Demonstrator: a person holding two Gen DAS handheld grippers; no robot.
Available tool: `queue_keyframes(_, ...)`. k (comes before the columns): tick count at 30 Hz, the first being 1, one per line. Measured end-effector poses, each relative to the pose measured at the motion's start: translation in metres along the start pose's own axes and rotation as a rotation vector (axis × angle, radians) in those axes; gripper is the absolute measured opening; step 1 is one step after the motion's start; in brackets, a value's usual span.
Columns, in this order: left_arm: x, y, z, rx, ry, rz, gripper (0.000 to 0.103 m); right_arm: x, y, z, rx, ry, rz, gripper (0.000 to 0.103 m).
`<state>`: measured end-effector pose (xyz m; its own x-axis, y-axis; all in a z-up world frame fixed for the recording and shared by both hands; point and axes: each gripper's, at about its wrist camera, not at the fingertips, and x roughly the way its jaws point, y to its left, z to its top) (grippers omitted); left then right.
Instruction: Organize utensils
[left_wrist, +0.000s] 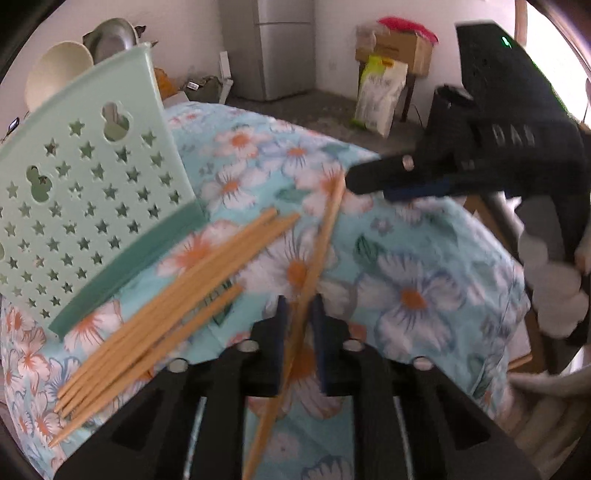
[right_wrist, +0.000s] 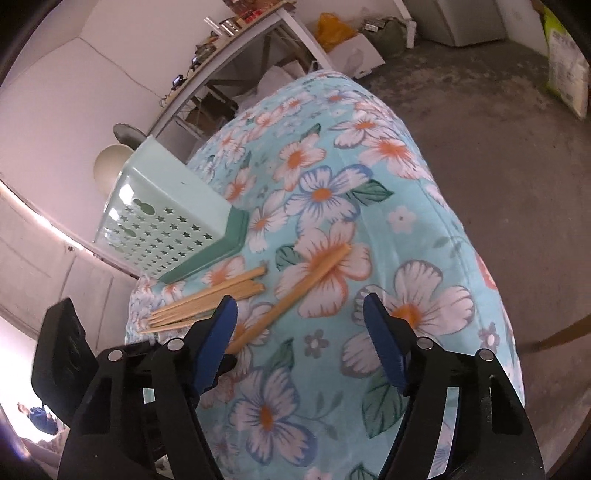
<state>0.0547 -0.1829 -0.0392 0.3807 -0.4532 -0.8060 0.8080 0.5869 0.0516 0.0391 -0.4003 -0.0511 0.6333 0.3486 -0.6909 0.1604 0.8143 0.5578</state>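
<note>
Bamboo chopsticks lie on a table covered with a turquoise floral cloth (right_wrist: 424, 229). One chopstick (left_wrist: 314, 258) runs between the blue pads of the left gripper (left_wrist: 300, 332); its jaws stand narrow, close on either side of the stick, and blur prevents a firm reading of contact, but the stick appears clamped. Its far tip reaches toward the right gripper, and its near end passes below the jaws toward the bottom of the left wrist view.

To the left of that stick, a loose bundle of chopsticks (left_wrist: 166, 314) rests on the cloth, fanned slightly, with pointed ends nearest the left camera.

Left of the bundle stands a mint-green plastic utensil holder (left_wrist: 85, 192), perforated with star-shaped holes, with a darker green base tray (left_wrist: 147, 266). It sits at the left edge of the table. Behind it a cream bowl (left_wrist: 55, 74) and a grey dish (left_wrist: 110, 40) are visible, upright.

The right gripper (right_wrist: 299, 339) hovers above the cloth with jaws spread wide and nothing between its blue pads (right_wrist: 384, 343). In the left wrist view it enters from the right, its finger tips close to the far tip of the gripped chopstick; contact cannot be confirmed.

In the right wrist view the bundle (right_wrist: 207, 299) lies near the holder (right_wrist: 166, 221), and the held stick (right_wrist: 295, 291) lies diagonally just right of it.

A grey refrigerator (left_wrist: 273, 48) and cardboard box (left_wrist: 402, 48) stand at the far wall.
</note>
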Motion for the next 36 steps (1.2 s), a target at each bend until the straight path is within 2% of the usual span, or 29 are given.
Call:
queue_keyframes(3, -0.006, 0.0, -0.006, 0.012, 0.018, 0.001, 0.007, 0.001, 0.0, -0.001, -0.01, -0.002, -0.006, 0.065)
queue_keyframes(9, -0.025, 0.006, -0.034, 0.015, 0.093, -0.026, 0.007, 0.004, 0.01, -0.005, -0.037, 0.006, 0.006, 0.065)
queue_keyframes(13, -0.034, 0.022, -0.044, -0.077, 0.111, -0.075, 0.008, 0.007, 0.014, -0.007, -0.044, 0.012, 0.01, 0.065)
queue_keyframes(15, -0.032, 0.03, -0.041, -0.135, 0.108, -0.095, 0.022, 0.007, 0.015, -0.007, -0.043, 0.012, 0.008, 0.065)
queue_keyframes(16, -0.034, 0.033, -0.043, -0.158, 0.103, -0.107, 0.024, 0.007, 0.016, -0.007, -0.044, 0.011, 0.006, 0.065)
queue_keyframes(22, -0.012, 0.038, -0.01, -0.249, 0.067, -0.179, 0.025, 0.002, 0.016, -0.007, -0.046, -0.002, -0.01, 0.065)
queue_keyframes(29, 0.019, 0.028, 0.022, -0.219, 0.08, -0.146, 0.025, 0.003, 0.014, -0.008, -0.046, 0.002, -0.024, 0.065)
queue_keyframes(34, 0.029, 0.018, 0.03, -0.207, 0.085, -0.066, 0.013, 0.004, 0.014, -0.009, -0.05, 0.003, -0.032, 0.062)
queue_keyframes(36, 0.028, 0.019, 0.03, -0.216, 0.086, -0.056, 0.008, 0.004, 0.015, -0.01, -0.053, 0.004, -0.034, 0.06)
